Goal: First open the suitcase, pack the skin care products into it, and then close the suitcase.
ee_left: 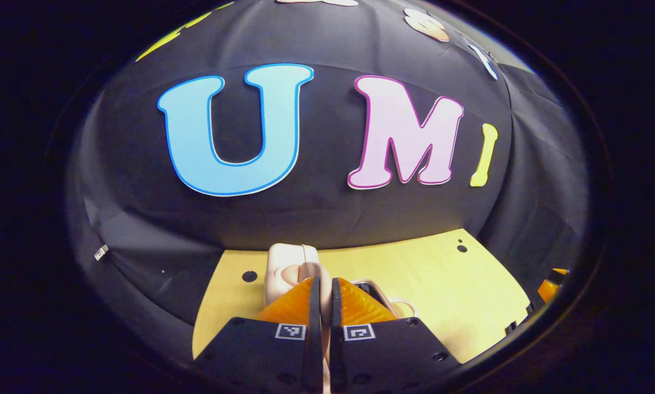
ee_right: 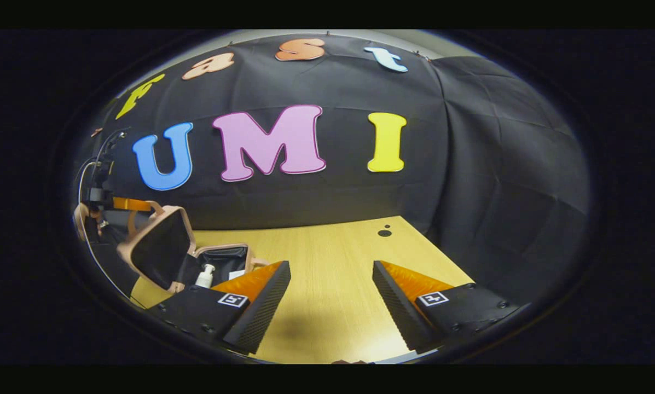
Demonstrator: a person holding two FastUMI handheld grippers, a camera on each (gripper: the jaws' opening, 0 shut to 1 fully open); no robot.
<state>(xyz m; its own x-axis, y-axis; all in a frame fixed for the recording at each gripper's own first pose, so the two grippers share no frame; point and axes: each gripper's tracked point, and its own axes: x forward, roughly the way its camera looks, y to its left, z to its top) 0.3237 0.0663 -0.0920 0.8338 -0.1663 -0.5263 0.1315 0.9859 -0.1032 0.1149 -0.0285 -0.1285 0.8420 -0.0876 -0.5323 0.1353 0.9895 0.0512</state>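
Note:
A pale pink suitcase (ee_right: 218,257) lies open at the table's left, its lid (ee_right: 160,246) raised and tilted over the dark lining. A white pump bottle (ee_right: 206,275) stands inside the base. My left gripper (ee_left: 323,295) is shut on the lid's rim (ee_left: 289,265), and a thin pale strip shows between its fingers. The right gripper view shows that gripper (ee_right: 98,200) behind the lid at the far left. My right gripper (ee_right: 330,284) hangs open over bare table to the right of the suitcase, holding nothing. It also appears at the edge of the left gripper view (ee_left: 549,287).
The light wooden table (ee_right: 332,246) has small dark holes (ee_right: 384,232) near its far right corner and one (ee_left: 249,276) beside the suitcase. Black cloth walls close the booth behind and on both sides. A cable (ee_right: 81,180) runs down by the left gripper.

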